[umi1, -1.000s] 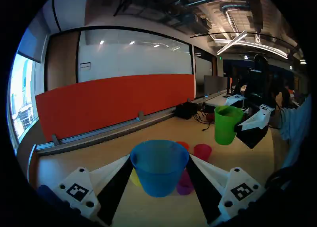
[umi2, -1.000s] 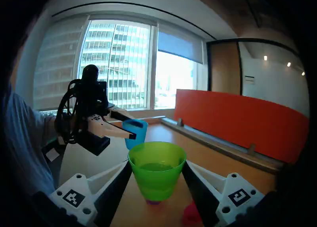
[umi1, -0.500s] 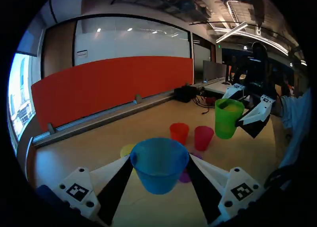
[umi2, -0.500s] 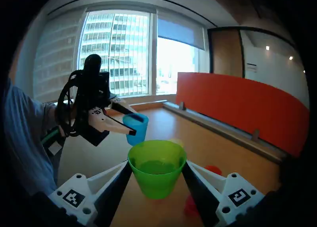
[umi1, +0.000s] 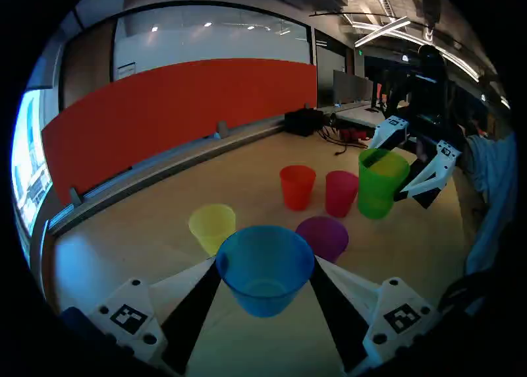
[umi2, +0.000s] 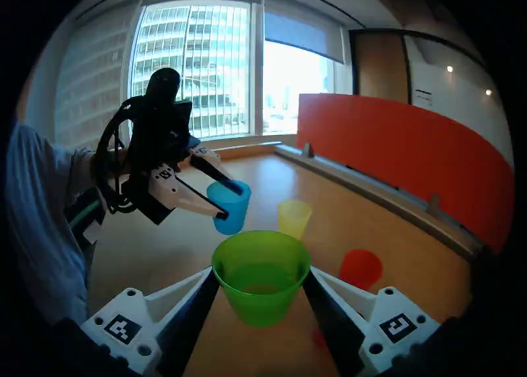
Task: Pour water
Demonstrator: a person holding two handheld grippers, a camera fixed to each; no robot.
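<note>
Upright, translucent: left claw [umi1: 265, 265] clamps blue cup [umi1: 265, 285], right claw [umi2: 260, 273] green cup [umi2: 261, 304] holding water [umi2: 261, 287].

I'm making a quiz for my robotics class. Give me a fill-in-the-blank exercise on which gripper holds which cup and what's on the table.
The left gripper is shut on the ___ translucent plastic cup.
The right gripper is shut on the ___ translucent plastic cup.
The yellow plastic cup, orange plastic cup, pink plastic cup and purple plastic cup make ___ cups standing on the wooden table.
Missing words: blue; green; four.
</note>
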